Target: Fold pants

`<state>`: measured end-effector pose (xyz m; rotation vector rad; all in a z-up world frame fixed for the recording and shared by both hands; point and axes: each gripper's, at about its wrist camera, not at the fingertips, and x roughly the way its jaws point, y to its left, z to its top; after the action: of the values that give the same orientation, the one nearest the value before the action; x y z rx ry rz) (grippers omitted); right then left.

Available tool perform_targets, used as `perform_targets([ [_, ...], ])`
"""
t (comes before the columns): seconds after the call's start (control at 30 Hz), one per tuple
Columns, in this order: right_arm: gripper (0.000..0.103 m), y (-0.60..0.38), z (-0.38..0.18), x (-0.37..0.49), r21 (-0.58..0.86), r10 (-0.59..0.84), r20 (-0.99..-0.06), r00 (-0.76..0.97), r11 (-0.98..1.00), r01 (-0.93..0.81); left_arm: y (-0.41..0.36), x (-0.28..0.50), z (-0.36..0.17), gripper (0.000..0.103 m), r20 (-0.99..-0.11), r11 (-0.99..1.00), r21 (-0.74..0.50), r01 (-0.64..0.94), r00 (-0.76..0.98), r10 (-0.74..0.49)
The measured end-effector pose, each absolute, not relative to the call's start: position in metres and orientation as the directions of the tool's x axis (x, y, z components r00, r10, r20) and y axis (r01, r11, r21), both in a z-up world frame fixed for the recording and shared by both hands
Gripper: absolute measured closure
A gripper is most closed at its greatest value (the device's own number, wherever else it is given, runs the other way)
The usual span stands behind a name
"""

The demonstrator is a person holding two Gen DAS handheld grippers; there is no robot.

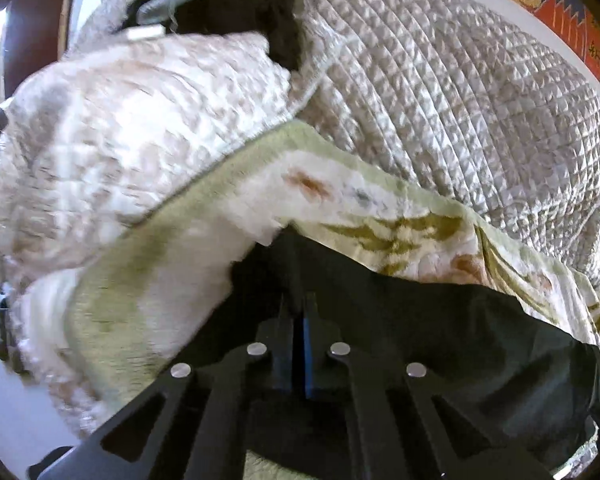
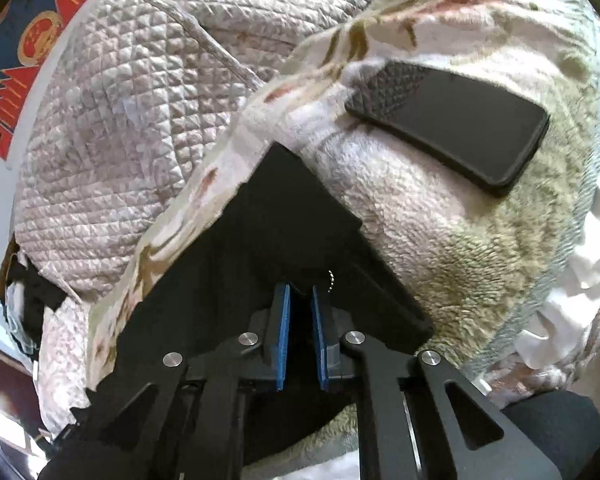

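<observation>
Both tongs, left [image 1: 300,320] and right [image 2: 300,300], clamp black pants [image 2: 292,216] near a phone [image 2: 452,124] on the fleece blanket [image 2: 440,232]

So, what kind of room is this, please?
Most likely a bedroom at home. The black pants lie on a bed spread with a fleece blanket and a quilted bedspread, a smartphone rests on the blanket, and a poster hangs behind.

black pants [image 2: 284,216], floral green blanket [image 2: 480,248]
</observation>
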<state>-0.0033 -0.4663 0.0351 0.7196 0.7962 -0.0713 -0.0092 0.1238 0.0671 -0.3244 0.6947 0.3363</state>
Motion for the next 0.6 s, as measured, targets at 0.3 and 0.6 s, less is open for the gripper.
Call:
perform_targets([
  [0.3,0.103,-0.47,0.044,-0.022,0.547,0.214,-0.681,0.7,0.784,0.293,0.132,-0.031,0.046,0.099,-0.723,0.883,-0.175,-0.436,0.665,0.186],
  [0.6,0.067,-0.47,0.029,0.005,0.567,0.212,-0.689,0.693,0.753,0.334,0.131,-0.025,0.058,0.099,-0.702,0.889,-0.183,-0.42,0.689,0.181],
])
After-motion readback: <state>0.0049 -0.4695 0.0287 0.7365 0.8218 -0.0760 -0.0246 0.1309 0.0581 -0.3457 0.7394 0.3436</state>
